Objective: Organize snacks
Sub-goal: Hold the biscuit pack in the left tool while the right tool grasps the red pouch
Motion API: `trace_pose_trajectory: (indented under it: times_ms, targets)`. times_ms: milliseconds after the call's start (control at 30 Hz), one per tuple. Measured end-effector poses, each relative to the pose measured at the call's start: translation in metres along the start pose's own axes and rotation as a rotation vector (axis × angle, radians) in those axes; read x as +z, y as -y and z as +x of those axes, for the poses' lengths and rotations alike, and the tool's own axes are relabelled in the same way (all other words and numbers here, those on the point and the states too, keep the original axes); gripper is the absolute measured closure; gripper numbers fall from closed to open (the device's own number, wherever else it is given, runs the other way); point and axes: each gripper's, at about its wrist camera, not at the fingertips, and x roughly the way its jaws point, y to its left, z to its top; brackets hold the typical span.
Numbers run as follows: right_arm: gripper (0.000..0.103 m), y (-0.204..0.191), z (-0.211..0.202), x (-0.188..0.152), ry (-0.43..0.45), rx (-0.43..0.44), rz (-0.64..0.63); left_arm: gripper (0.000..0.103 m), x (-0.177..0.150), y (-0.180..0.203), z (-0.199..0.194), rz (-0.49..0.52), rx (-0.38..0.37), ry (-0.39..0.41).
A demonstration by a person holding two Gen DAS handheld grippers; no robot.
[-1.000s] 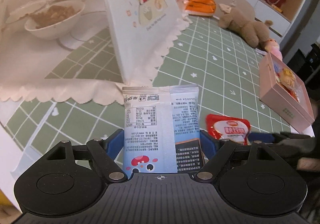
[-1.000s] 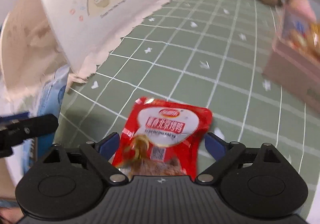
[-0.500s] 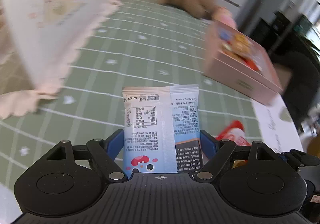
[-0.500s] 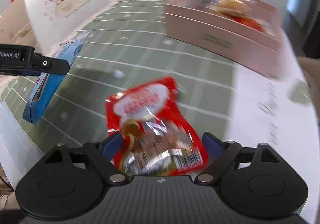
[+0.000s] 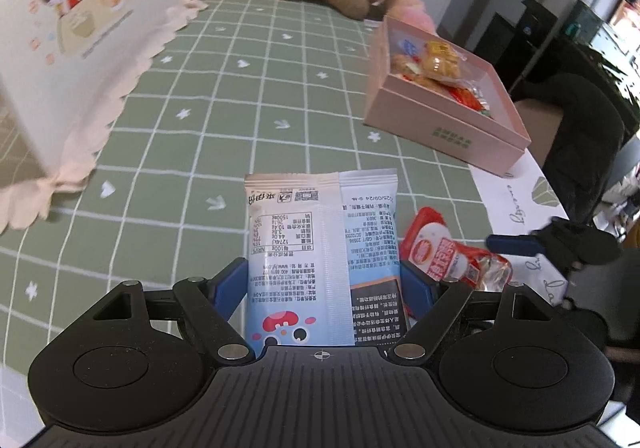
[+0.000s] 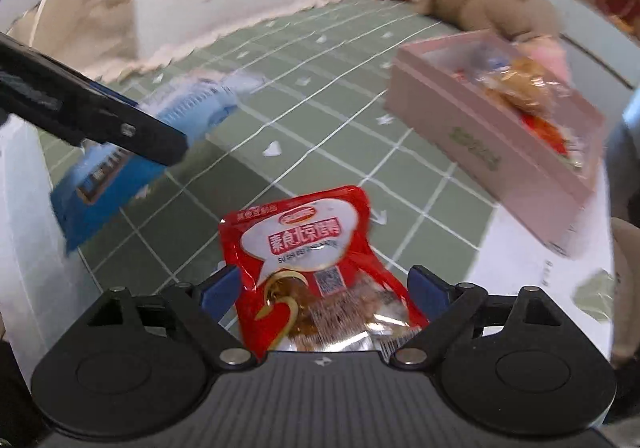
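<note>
The left gripper (image 5: 322,284) is clamped on a blue-and-white snack packet (image 5: 320,248) and the right gripper (image 6: 324,284) on a red pouch (image 6: 312,268), both low in frame, so either limp bag could slip before reaching the pink box (image 5: 444,128) at upper right.

Both tongs angle steeply downward, side by side. The left tongs (image 5: 322,284) clamp a packet at both edges – blue pads pressing. The right tongs (image 6: 320,284) grip another packet likewise, jaws wide.
</note>
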Motion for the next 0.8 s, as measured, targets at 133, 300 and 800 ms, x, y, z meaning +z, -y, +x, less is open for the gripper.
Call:
trace_pose_trajectory:
  times_ms: [133,300,800]
  targets:
    - [0.005,0.014,0.014,0.006,-0.036,0.057,0.087,0.018,-0.008,-0.009,-0.003,-0.035,0.004,-0.002]
    - [0.001,0.005,0.021,0.006,-0.039,0.012,0.108,0.018,-0.014,-0.015,-0.001,-0.057,0.002,-0.019]
    - [0.071,0.051,-0.059,-0.013,0.033,0.044,0.405,0.018,0.007,0.027,0.013,0.059,-0.078,-0.023]
